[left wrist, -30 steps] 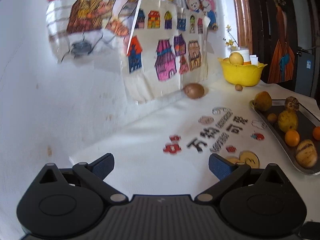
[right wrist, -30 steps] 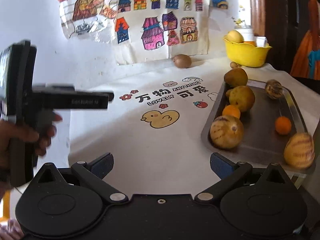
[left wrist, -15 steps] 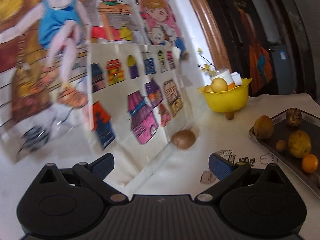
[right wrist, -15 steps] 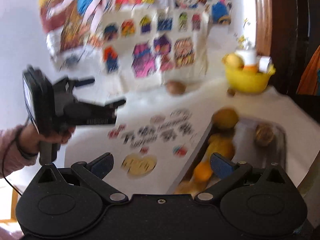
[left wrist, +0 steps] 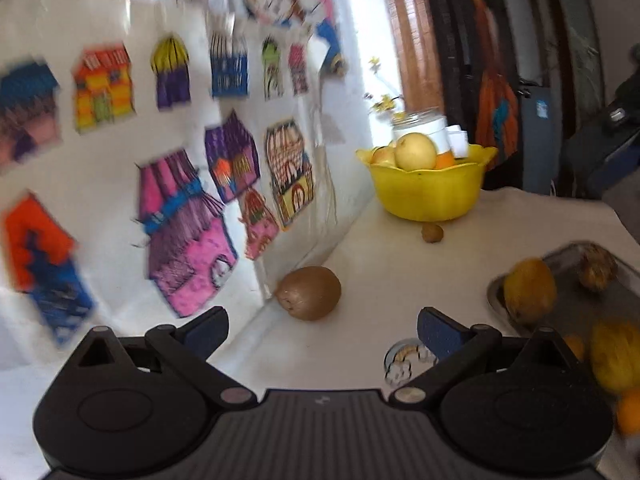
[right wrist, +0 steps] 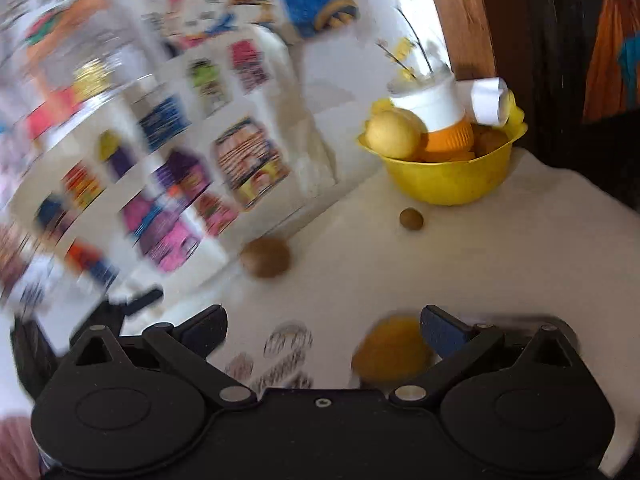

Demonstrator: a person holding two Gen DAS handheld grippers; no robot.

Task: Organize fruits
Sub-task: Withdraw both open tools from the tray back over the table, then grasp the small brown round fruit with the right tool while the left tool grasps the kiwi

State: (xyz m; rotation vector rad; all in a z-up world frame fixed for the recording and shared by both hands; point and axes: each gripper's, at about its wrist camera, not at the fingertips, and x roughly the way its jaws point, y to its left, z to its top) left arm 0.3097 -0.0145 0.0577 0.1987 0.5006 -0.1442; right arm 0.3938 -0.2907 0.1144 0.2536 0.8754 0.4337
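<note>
Brown oval kiwi (left wrist: pixel 309 293): on white-clothed bench (left wrist: pixel 384 264), well short of yellow plastic bowl (left wrist: pixel 426 190), apparently awaiting sorting. Left hand-held gripper (left wrist: pixel 322 326): jaws apart, empty, aimed at kiwi. Right hand-held gripper (right wrist: pixel 323 325): jaws apart, empty; blurred yellow fruit (right wrist: pixel 390 350) beneath.

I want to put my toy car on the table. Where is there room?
There is bare white cloth between the big kiwi, the small brown fruit and the tray. Another free patch lies right of the yellow bowl. The tray is crowded with fruit, and the bowl is full.
</note>
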